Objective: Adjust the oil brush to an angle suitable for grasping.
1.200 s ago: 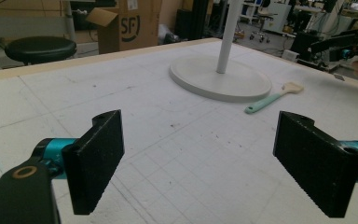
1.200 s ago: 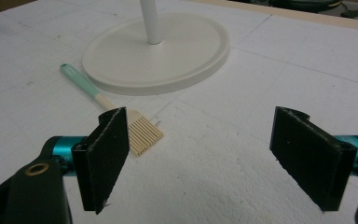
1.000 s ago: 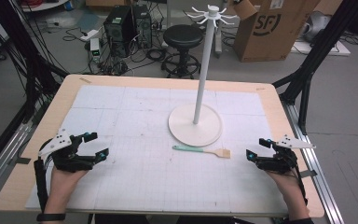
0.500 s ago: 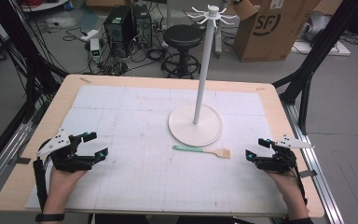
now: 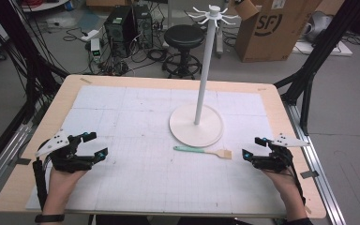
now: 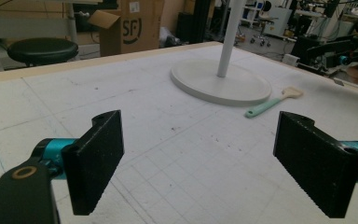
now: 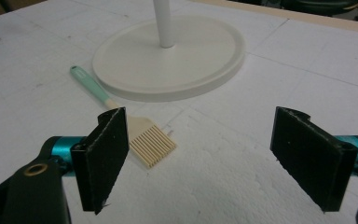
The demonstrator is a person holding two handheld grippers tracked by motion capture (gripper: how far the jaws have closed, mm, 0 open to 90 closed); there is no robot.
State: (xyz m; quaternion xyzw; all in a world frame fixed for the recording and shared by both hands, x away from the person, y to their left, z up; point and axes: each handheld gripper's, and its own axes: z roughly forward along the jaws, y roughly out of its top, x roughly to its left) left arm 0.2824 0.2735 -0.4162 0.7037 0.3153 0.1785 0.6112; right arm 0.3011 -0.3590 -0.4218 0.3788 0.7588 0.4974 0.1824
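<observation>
A workshop floor with cables, a black stool (image 5: 183,36) and a cardboard box (image 5: 274,29) lies behind the worktop (image 5: 122,117), which carries a white gridded mat. Just right of the frame's centre stands a white rack (image 5: 197,123) on a round base. Below that base lies a brush (image 5: 203,151), its green handle pointing left and its bristles pointing right. The right gripper (image 5: 252,148), released and empty, sits at lower right, near the bristles but apart from them. The left gripper (image 5: 95,145), also released, rests at lower left, well apart from the brush.
</observation>
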